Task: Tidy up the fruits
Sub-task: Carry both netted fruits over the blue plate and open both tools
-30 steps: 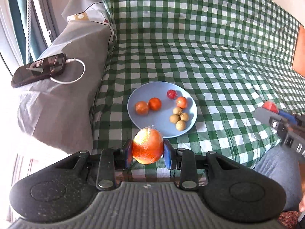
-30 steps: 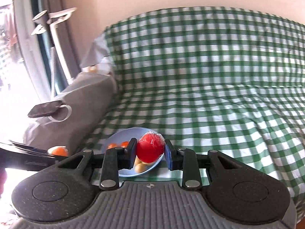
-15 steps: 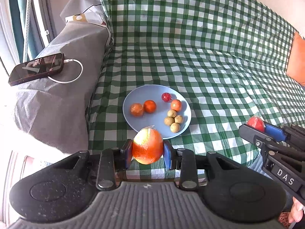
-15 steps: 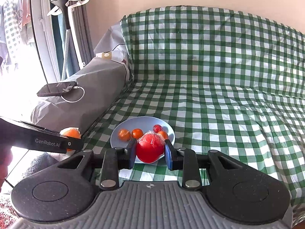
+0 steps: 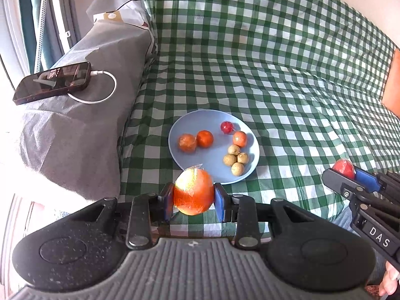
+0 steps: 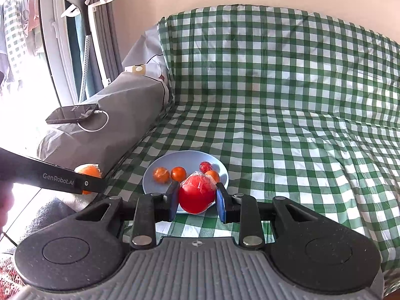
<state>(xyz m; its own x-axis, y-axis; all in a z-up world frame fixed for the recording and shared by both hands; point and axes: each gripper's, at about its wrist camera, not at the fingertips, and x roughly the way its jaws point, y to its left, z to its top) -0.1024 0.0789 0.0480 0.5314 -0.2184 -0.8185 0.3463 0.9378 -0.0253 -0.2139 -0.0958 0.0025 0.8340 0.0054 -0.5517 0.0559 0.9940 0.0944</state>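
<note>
My left gripper (image 5: 193, 201) is shut on a wrapped orange (image 5: 193, 191), held just short of the near rim of a blue plate (image 5: 200, 161). The plate lies on the green checked sofa cover and holds small oranges (image 5: 204, 138), a small red fruit (image 5: 226, 127) and several round brown fruits (image 5: 236, 158). My right gripper (image 6: 197, 203) is shut on a wrapped red fruit (image 6: 196, 196), hovering before the same plate (image 6: 223, 175). In the left wrist view the right gripper (image 5: 346, 173) shows at the right edge with its red fruit (image 5: 343, 166). The left gripper (image 6: 86, 183) crosses the right wrist view at left.
A grey-covered armrest (image 5: 82, 115) left of the plate carries a phone (image 5: 52, 82) on a white charging cable (image 5: 102, 95). The checked seat (image 5: 287, 105) stretches right of the plate, with an orange cushion (image 5: 392, 85) at the far right. A garment steamer (image 6: 85, 25) stands by the window.
Both views have swung and steadied. The plate now sits further right in the left wrist view and shows fully in the right wrist view. The right gripper has come further into the left view. Both grips are unchanged.
</note>
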